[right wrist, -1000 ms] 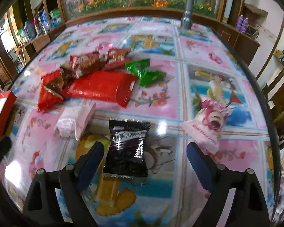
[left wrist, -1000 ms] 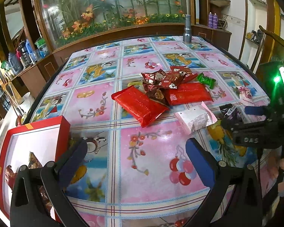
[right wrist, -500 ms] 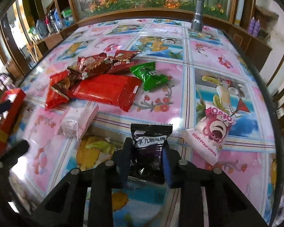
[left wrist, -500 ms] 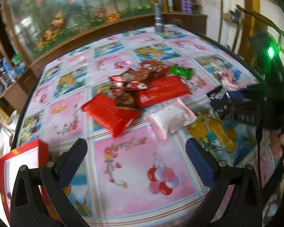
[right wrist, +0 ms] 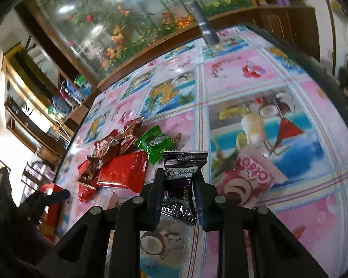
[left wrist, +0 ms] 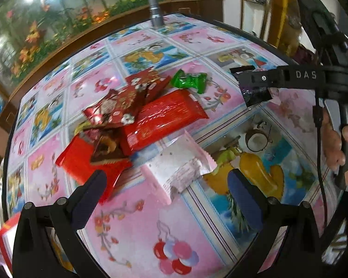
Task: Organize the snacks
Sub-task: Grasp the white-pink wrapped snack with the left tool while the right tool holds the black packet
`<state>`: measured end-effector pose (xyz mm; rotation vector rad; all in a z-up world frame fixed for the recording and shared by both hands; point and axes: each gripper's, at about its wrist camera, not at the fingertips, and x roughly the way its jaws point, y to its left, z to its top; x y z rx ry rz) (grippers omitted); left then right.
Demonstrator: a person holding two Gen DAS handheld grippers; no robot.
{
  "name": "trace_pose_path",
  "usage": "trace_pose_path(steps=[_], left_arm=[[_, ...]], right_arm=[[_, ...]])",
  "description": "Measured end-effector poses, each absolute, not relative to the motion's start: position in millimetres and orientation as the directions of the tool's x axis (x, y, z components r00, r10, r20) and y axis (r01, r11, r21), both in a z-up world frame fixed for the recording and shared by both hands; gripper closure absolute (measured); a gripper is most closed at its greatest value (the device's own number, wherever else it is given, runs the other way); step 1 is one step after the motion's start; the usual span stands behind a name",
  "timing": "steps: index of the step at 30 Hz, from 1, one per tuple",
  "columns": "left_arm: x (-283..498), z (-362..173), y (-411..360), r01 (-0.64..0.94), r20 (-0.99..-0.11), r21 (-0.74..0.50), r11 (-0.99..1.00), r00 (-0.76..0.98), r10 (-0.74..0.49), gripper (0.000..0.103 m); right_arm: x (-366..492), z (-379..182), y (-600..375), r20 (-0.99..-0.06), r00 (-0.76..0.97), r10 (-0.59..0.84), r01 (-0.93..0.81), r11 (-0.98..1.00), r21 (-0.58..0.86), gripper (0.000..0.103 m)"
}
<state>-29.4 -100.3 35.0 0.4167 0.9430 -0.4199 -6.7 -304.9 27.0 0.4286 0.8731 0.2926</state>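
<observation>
My right gripper (right wrist: 177, 185) is shut on a black snack packet (right wrist: 181, 178) and holds it upright, lifted off the flowered tablecloth; the left wrist view shows the same packet (left wrist: 255, 95) pinched in the right gripper (left wrist: 252, 83), with a hand on the handle. My left gripper (left wrist: 167, 194) is open and low over the table. A white-and-pink packet (left wrist: 178, 164) lies just ahead of its fingers, untouched. Behind it sits a pile of red packets (left wrist: 164, 118) and dark red wrappers (left wrist: 118, 106), with a green candy (left wrist: 189, 81) at the back.
A red-rimmed box (left wrist: 4, 236) shows at the lower left corner of the left wrist view. A pink bear-print packet (right wrist: 248, 178) lies to the right of the black one. A metal cylinder (left wrist: 155, 14) stands at the far table edge. Wooden cabinets surround the table.
The right gripper closed on the black packet and lifted it off the table. The left gripper moved toward the pile, nearing the white-and-pink packet; the red box slid almost out of view.
</observation>
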Motion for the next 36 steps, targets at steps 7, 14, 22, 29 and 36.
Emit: trace_pose_path(steps=[7, 14, 22, 29, 36], left_arm=[[-18.2, 26.0, -105.9, 0.613, -0.87, 0.184, 0.768, 0.465, -0.163, 0.003], [-19.0, 19.7, -112.4, 0.671, -0.885, 0.157, 0.724, 0.421, -0.199, 0.035], [-34.0, 21.8, -123.4, 0.698, -0.864, 0.189, 0.691, 0.452, -0.221, 0.064], [-37.0, 26.9, -113.0, 0.642, -0.851, 0.12, 0.758, 0.459, -0.253, 0.071], [-34.6, 34.4, -83.2, 0.517, -0.82, -0.047, 0.855, 0.469, -0.329, 0.074]], right_arm=[[-9.7, 32.2, -301.7, -0.663, 0.632, 0.401, -0.089, 0.887, 0.452, 0.077], [-9.6, 31.1, -307.8, -0.661, 0.635, 0.4, -0.071, 0.882, 0.465, 0.075], [-7.5, 25.7, -318.8, -0.673, 0.596, 0.438, -0.036, 0.852, 0.522, 0.067], [-9.9, 28.1, -297.3, -0.715, 0.588, 0.379, -0.075, 0.905, 0.418, 0.047], [-6.6, 22.4, -260.6, -0.784, 0.605, 0.137, -0.066, 0.99, 0.122, 0.046]])
